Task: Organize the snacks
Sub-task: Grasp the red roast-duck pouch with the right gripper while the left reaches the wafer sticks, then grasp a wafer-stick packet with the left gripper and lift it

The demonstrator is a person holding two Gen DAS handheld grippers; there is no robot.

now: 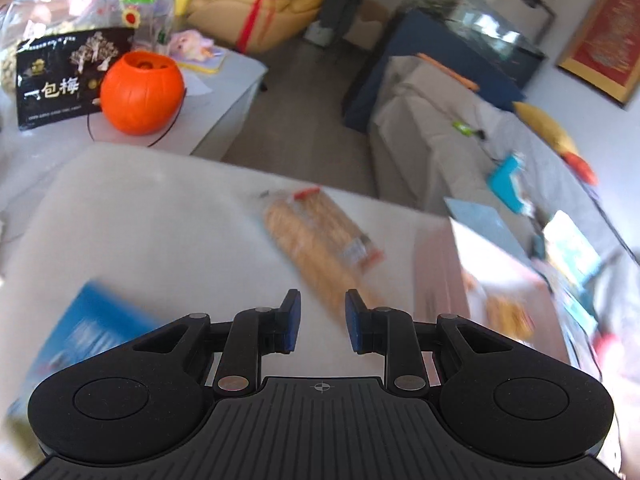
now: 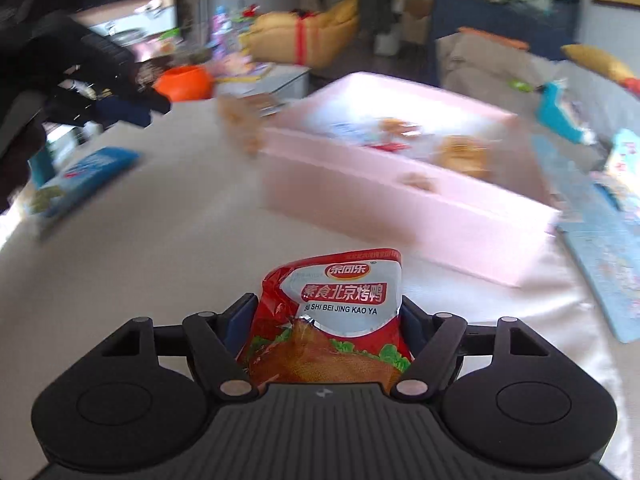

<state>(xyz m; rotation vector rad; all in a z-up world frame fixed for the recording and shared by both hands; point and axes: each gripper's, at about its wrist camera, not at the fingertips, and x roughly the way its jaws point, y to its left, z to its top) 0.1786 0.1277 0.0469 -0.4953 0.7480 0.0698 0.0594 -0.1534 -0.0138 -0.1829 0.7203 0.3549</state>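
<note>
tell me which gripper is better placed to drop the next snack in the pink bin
Right. The right gripper already grips the red snack packet, with the pink bin just ahead. The left gripper is open and empty.

Bare surface (image 2: 168,240) lies open ahead of the right tool (image 2: 320,312). A pink bin (image 2: 400,208) blocks the right side; a blue packet (image 2: 80,176) lies far left.

The left gripper (image 1: 322,320) hangs over the white table (image 1: 160,216) with its blue-padded jaws apart and nothing between them; just beyond lies a clear pack of golden biscuits (image 1: 320,240), blurred. A blue packet (image 1: 92,332) lies at the lower left; the pink box (image 1: 480,280) stands to the right; farther off an orange pumpkin bucket (image 1: 142,94) sits beside a black snack bag (image 1: 56,80).
</note>
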